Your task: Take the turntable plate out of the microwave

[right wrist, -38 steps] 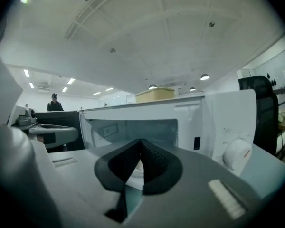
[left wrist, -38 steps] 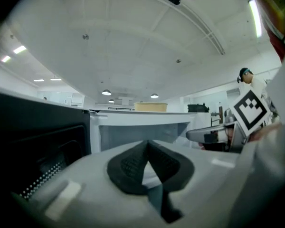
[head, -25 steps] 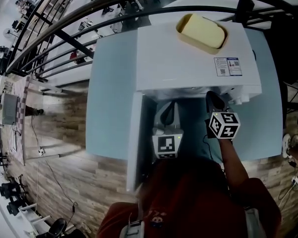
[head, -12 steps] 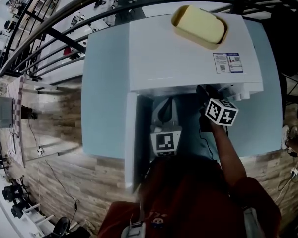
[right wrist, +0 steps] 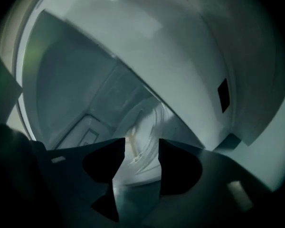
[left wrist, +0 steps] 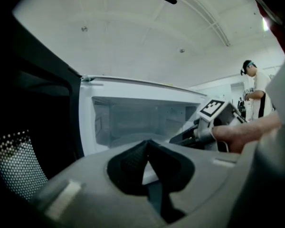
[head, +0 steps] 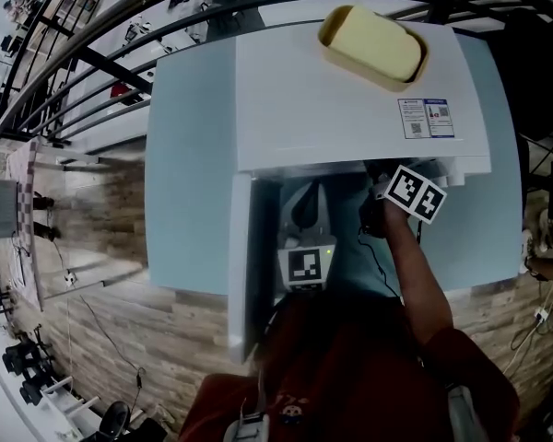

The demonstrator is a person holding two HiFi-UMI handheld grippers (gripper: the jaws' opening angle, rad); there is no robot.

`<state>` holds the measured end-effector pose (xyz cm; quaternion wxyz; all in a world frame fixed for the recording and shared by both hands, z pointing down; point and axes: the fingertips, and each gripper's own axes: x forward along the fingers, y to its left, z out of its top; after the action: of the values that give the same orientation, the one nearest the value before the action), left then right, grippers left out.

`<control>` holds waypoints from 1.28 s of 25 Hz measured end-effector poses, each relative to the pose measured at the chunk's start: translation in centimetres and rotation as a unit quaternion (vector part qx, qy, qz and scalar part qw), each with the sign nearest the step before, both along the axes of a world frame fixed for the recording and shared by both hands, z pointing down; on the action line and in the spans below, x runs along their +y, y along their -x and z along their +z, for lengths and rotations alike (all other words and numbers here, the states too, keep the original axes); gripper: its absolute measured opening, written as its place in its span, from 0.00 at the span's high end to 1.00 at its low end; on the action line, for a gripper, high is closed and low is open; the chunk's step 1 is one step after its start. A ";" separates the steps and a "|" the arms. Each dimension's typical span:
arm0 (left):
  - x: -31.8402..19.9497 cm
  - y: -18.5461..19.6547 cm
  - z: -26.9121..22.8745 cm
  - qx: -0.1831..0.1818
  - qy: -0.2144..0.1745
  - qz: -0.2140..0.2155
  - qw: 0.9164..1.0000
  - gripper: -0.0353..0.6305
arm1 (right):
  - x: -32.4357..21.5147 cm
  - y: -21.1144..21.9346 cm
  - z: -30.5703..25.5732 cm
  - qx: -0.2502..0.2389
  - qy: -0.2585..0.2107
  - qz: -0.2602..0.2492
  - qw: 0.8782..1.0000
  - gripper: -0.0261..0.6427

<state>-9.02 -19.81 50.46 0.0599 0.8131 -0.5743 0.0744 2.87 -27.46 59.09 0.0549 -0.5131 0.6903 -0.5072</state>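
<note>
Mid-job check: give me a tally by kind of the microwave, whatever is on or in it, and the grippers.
microwave: 1
yellow dish on top: 1
turntable plate inside: 1
grippers: 2 (left gripper shut; right gripper, jaws have just been opening, nothing gripped between them)
Total: 5

Wood plank floor, pale blue table, black railing

The head view looks steeply down on the microwave, at 12 o'clock. Both gripper views face its open cavity from close by, the right one tilted.
</note>
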 end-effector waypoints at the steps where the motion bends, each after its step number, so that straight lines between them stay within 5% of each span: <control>1: 0.0 0.0 0.1 -0.001 0.002 0.000 1.000 0.95 | -0.1 0.0 -0.1 -0.021 0.000 0.010 1.000 0.65; 10: -0.3 0.9 -0.1 0.000 0.005 -0.005 1.000 0.95 | -1.4 1.3 -1.2 -0.166 0.000 0.045 0.985 0.66; 17: -0.2 1.4 0.3 -0.019 0.014 -0.005 1.000 0.95 | -2.9 2.3 -1.0 -0.264 0.007 0.064 0.962 0.70; 22: -0.2 1.9 -0.1 -0.022 0.004 -0.007 1.000 0.95 | -3.5 2.9 0.1 -0.250 0.015 0.072 0.966 0.89; 32: 0.2 2.0 -0.4 -0.027 0.002 -0.004 1.000 0.95 | -2.2 2.9 -1.0 -0.253 -0.018 0.073 0.965 0.92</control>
<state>-11.03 -19.65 50.04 0.0464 0.8083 -0.5788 0.0972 -0.06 -29.70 58.10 0.2737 -0.4160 0.6238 -0.6025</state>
